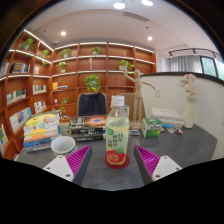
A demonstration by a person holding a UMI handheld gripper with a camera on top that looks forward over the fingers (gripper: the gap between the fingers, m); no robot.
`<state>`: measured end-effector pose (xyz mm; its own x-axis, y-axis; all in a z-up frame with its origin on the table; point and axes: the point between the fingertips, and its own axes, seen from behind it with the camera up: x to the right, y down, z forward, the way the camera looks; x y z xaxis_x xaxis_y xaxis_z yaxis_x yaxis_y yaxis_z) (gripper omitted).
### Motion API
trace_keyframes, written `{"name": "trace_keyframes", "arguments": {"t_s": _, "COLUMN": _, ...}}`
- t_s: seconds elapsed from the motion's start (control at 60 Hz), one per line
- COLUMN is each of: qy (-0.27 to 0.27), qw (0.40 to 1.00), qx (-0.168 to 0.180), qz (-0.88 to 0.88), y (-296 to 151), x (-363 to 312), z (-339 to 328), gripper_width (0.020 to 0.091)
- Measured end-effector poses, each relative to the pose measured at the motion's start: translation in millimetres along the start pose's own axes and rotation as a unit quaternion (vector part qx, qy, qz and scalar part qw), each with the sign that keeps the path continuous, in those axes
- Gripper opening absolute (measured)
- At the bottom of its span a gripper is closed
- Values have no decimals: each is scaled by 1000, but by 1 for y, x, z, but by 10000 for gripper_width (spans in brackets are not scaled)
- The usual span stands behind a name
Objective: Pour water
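Observation:
A clear plastic bottle [117,132] with a white cap and a green and red label stands upright on the grey table [185,145]. It is between my two fingers, just ahead of the pink pads [79,158], with a gap on each side. My gripper [113,160] is open around it and touches nothing. A white bowl [63,145] sits on the table to the left of the bottle, beyond the left finger.
A colourful box [41,128] and books lie at the back left of the table. A small green packet [152,128] and a white tray [167,119] are at the back right. A dark chair [92,104] and wooden shelves [90,65] stand behind.

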<state>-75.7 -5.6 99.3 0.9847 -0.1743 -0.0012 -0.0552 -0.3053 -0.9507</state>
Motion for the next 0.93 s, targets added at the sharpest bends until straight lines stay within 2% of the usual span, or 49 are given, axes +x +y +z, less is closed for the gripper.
{"name": "trace_keyframes", "arguments": {"t_s": 0.267, "qy": -9, "qw": 999, "qx": -35, "qz": 0, "y": 35, "x": 0, "z": -94, "gripper_width": 847}}
{"name": "trace_keyframes", "arguments": {"t_s": 0.55, "qy": -16, "qw": 1000, "qx": -23, "qz": -5, "y": 33, "x": 5, "z": -155, "gripper_width": 842}}
{"name": "trace_keyframes", "arguments": {"t_s": 0.933, "qy": -23, "qw": 1000, "qx": -1, "qz": -12, "y": 14, "x": 13, "z": -182, "gripper_width": 843}}
